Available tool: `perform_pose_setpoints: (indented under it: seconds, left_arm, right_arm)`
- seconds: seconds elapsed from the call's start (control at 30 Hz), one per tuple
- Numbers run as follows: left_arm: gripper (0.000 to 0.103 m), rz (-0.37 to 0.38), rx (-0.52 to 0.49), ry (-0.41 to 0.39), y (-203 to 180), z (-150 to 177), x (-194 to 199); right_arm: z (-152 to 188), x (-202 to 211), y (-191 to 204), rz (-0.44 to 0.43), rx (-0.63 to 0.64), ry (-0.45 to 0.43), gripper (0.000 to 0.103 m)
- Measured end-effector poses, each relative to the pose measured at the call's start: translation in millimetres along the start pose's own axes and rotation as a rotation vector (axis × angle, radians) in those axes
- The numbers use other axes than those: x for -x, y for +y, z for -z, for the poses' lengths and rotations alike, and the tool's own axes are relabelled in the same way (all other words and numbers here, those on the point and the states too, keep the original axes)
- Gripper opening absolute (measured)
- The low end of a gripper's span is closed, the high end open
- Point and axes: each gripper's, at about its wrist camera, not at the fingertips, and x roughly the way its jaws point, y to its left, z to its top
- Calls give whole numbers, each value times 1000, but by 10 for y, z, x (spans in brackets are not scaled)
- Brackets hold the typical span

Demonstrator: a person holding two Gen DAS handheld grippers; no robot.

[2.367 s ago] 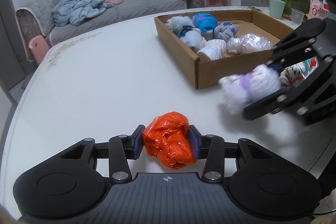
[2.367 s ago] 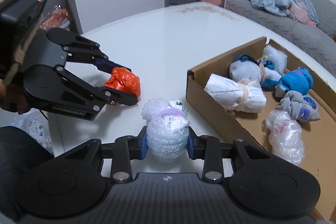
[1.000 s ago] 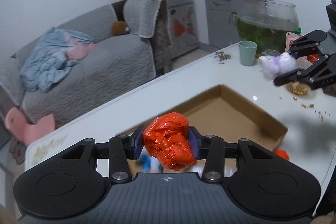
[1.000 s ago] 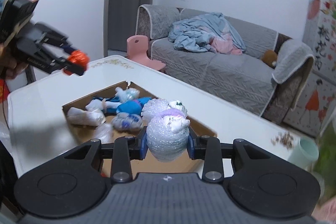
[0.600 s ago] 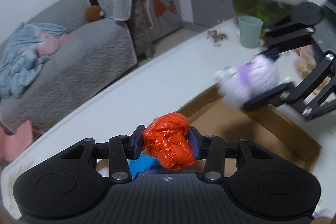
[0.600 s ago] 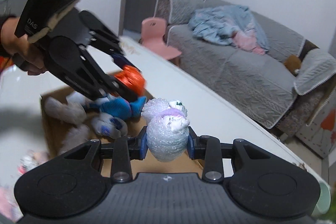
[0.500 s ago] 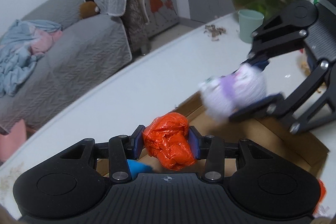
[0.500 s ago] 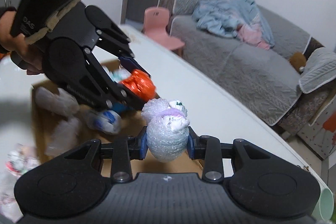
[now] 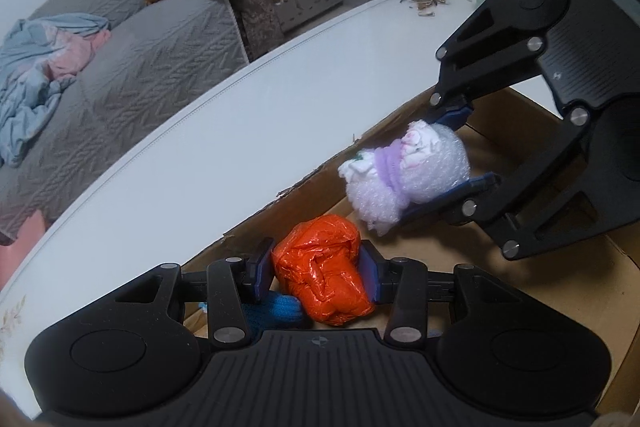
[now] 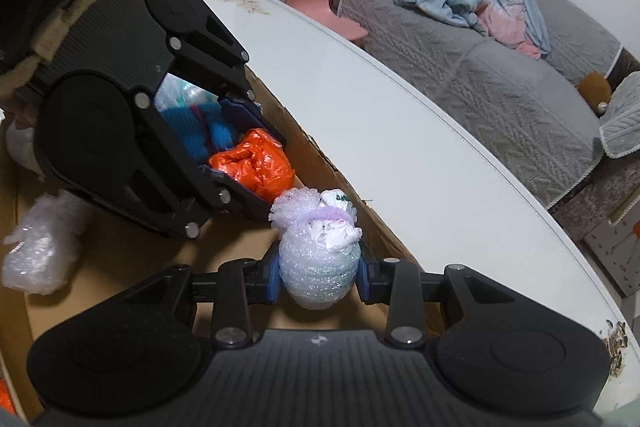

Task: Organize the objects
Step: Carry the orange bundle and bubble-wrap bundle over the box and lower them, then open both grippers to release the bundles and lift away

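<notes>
Risk | left gripper [image 9: 316,281] pinched orange bundle [image 9: 322,273], right gripper [image 10: 318,275] pinched bubble-wrap bundle [image 10: 318,267] | both crowded box's [image 9: 560,287] far wall; collision could knock bundles onto table [image 9: 240,131].

glossy crinkled orange plastic bundle [image 9: 322,277]; bubble-wrap bundle [image 10: 318,269], knobbly, translucent; matt brown cardboard box [image 9: 560,291]; smooth glossy white table [image 9: 224,131]; quilted grey cloth sofa [image 10: 480,43].
</notes>
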Motion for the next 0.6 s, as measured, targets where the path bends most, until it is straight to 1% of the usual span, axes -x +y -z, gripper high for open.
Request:
perform_pose_setpoints:
  seconds: [0.27, 0.43, 0.47, 0.53, 0.6]
  left_arm:
    - [53, 17, 8, -1, -15, -18, -27]
    - [55, 25, 19, 6, -12, -35, -41]
    - [57, 28, 20, 7, -14, -40, -42]
    - [59, 31, 16, 6, -15, -39, -48]
    - [64, 34, 22, 7, -13, -36, -51]
  right_arm:
    - [-20, -43, 8, -27, -3, 37, 33]
    - [-70, -35, 34, -26, -5, 63, 37]
    - [-69, -25, 46, -27, -5, 66, 39]
    - [-68, -11, 74, -29, 3, 69, 48]
    - [-61, -6, 86, -27, 10, 74, 53]
